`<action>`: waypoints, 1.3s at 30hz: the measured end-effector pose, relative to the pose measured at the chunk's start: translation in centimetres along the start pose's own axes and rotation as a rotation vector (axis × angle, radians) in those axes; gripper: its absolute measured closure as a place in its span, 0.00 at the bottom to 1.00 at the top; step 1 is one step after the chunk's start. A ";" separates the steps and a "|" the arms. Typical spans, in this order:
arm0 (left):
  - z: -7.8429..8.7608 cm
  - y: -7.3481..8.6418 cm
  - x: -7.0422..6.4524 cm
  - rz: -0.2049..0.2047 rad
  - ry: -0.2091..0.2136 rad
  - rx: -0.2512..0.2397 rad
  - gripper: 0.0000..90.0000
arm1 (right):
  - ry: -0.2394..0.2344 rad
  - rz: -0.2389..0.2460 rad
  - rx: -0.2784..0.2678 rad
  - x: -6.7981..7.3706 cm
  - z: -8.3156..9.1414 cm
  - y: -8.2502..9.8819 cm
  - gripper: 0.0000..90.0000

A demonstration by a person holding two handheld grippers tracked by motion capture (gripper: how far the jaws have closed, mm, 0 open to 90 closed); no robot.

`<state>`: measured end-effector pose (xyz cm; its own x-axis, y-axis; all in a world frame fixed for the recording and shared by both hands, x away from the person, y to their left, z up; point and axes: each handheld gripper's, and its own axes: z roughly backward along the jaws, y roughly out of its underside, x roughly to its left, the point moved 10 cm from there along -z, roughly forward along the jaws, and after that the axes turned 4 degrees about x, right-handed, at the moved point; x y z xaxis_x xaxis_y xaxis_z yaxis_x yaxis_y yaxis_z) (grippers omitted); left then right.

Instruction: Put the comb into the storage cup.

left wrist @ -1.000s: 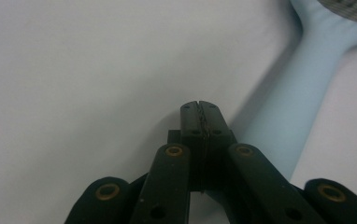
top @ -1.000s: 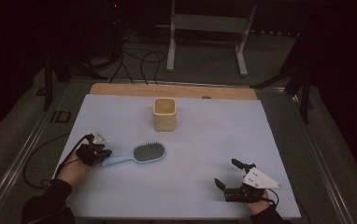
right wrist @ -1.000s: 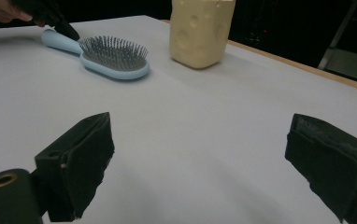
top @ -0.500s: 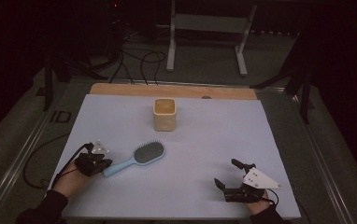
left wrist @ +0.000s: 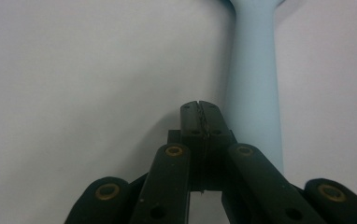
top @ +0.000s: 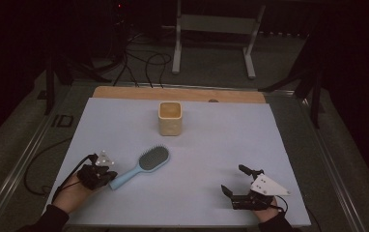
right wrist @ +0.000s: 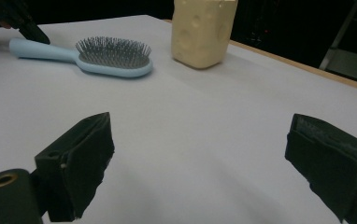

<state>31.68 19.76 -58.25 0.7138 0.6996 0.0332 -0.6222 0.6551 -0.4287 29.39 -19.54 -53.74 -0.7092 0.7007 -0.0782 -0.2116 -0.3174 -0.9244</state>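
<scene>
A light blue hairbrush [top: 146, 163] lies bristles up on the white sheet [top: 211, 145], its handle pointing to the near left. My left gripper [top: 100, 175] sits at the handle's end, shut with nothing between its jaws. In the left gripper view the closed tips [left wrist: 200, 109] rest just left of the handle [left wrist: 253, 84]. My right gripper [top: 232, 179] rests at the near right, open and empty, its pads [right wrist: 85, 163] wide apart. Its view looks across the sheet to the hairbrush [right wrist: 106, 58] and the left gripper [right wrist: 32, 31].
A cream-coloured square cup [top: 170, 118] stands upright beyond the brush, also seen as the cup [right wrist: 203, 30] in the right gripper view. A wooden strip [top: 124, 93] borders the far edge. Cables [top: 144, 63] and a metal stand [top: 211, 29] lie on the floor behind.
My left gripper has moved toward the near edge, and the brush handle has swung the same way, so the brush lies more diagonally. The right gripper has stayed put.
</scene>
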 end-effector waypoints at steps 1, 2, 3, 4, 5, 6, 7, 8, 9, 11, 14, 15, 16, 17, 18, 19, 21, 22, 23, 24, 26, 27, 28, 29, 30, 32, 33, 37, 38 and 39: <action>0.0 0.0 -0.2 -0.007 0.006 0.003 1.00 | -0.001 -0.001 -0.001 0.0 0.0 0.0 0.08; 0.0 0.0 -0.4 -0.005 0.006 0.007 1.00 | -0.003 0.001 0.002 0.0 -0.1 0.0 0.08; 0.0 0.0 -0.5 -0.006 0.006 0.011 1.00 | -0.003 0.001 0.002 0.0 -0.1 0.0 0.08; 0.0 0.1 -0.7 -0.008 0.009 0.013 1.00 | -0.003 0.000 0.002 0.0 0.0 0.0 0.08; 0.1 0.1 -0.8 -0.010 0.012 0.014 1.00 | -0.002 0.000 0.001 0.0 0.0 0.0 0.08; 0.1 0.1 -1.0 -0.008 0.015 0.017 1.00 | -0.001 -0.001 0.001 0.0 0.0 0.0 0.08; 0.1 0.1 -1.1 -0.005 0.020 0.021 1.00 | -0.001 -0.001 0.000 0.0 0.0 0.0 0.08; 0.2 0.2 -1.3 0.002 0.024 0.024 1.00 | -0.002 0.000 0.001 0.0 0.0 0.0 0.08; 0.2 0.2 -1.4 0.001 0.025 0.026 1.00 | -0.002 0.002 0.001 0.0 0.0 0.0 0.08; 0.3 0.3 -1.7 0.000 0.032 0.029 1.00 | -0.002 0.001 0.000 0.1 0.0 -0.1 0.08; 0.4 0.3 -2.1 -0.017 0.029 0.030 1.00 | -0.003 0.004 0.002 0.1 0.0 0.0 0.08; 0.4 0.3 -2.3 -0.019 0.035 0.026 1.00 | -0.004 0.002 0.003 0.1 0.0 0.0 0.08; 0.5 0.3 -2.5 -0.022 0.037 0.025 1.00 | -0.003 0.002 0.003 0.1 0.0 0.0 0.08; 0.5 0.2 -2.6 -0.023 0.036 0.026 1.00 | -0.003 0.004 0.003 0.1 0.0 0.0 0.08; 0.5 0.2 -2.8 -0.026 0.042 0.025 1.00 | -0.004 0.004 0.003 0.1 -0.1 0.0 0.08; 0.5 0.3 -3.2 -0.027 0.051 0.031 1.00 | -0.005 0.005 0.005 0.1 -0.1 0.0 0.08; 0.5 0.3 -3.3 -0.025 0.056 0.031 1.00 | -0.006 0.005 0.006 0.2 -0.1 0.0 0.08; 0.5 0.3 -3.4 -0.021 0.063 0.031 1.00 | -0.006 0.005 0.006 0.2 -0.1 0.0 0.08; 0.5 0.3 -3.5 -0.019 0.065 0.032 1.00 | -0.005 0.006 0.004 0.2 0.0 0.0 0.08; 0.5 0.3 -3.6 -0.018 0.068 0.032 1.00 | -0.005 0.007 0.003 0.2 0.0 0.0 0.08; 0.5 0.3 -3.8 -0.020 0.074 0.035 1.00 | -0.005 0.006 0.007 0.2 -0.1 0.0 0.08; 0.5 0.4 -4.0 -0.021 0.079 0.038 1.00 | -0.008 0.003 0.006 0.2 -0.1 0.1 0.08; 0.5 0.4 -4.1 -0.024 0.083 0.043 1.00 | -0.009 0.005 0.008 0.2 -0.1 0.0 0.08; 0.5 0.4 -4.2 -0.029 0.087 0.046 1.00 | -0.008 0.006 0.007 0.2 -0.1 0.0 0.08; 0.5 0.4 -4.3 -0.029 0.090 0.048 1.00 | -0.008 0.007 0.006 0.2 -0.1 0.0 0.08; 0.4 0.5 -4.3 -0.026 0.092 0.051 1.00 | -0.010 0.006 0.007 0.2 -0.1 0.1 0.08; 0.3 0.5 -4.2 -0.022 0.090 0.052 1.00 | -0.009 0.007 0.006 0.2 -0.1 0.0 0.08; 0.2 0.5 -3.6 0.000 0.075 0.050 1.00 | -0.007 0.006 0.005 0.2 -0.1 0.0 0.08; 0.3 0.5 -3.4 0.011 0.067 0.044 1.00 | -0.007 0.003 0.005 0.2 -0.1 0.0 0.08; 0.4 0.4 -3.2 0.025 0.063 0.035 1.00 | -0.007 0.007 0.003 0.2 0.0 0.0 0.08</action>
<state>29.05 17.89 -58.19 0.7162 0.6971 -0.0349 -0.6502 0.6482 -0.3963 29.31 -19.39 -53.74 -0.7151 0.6942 -0.0821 -0.2088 -0.3242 -0.9227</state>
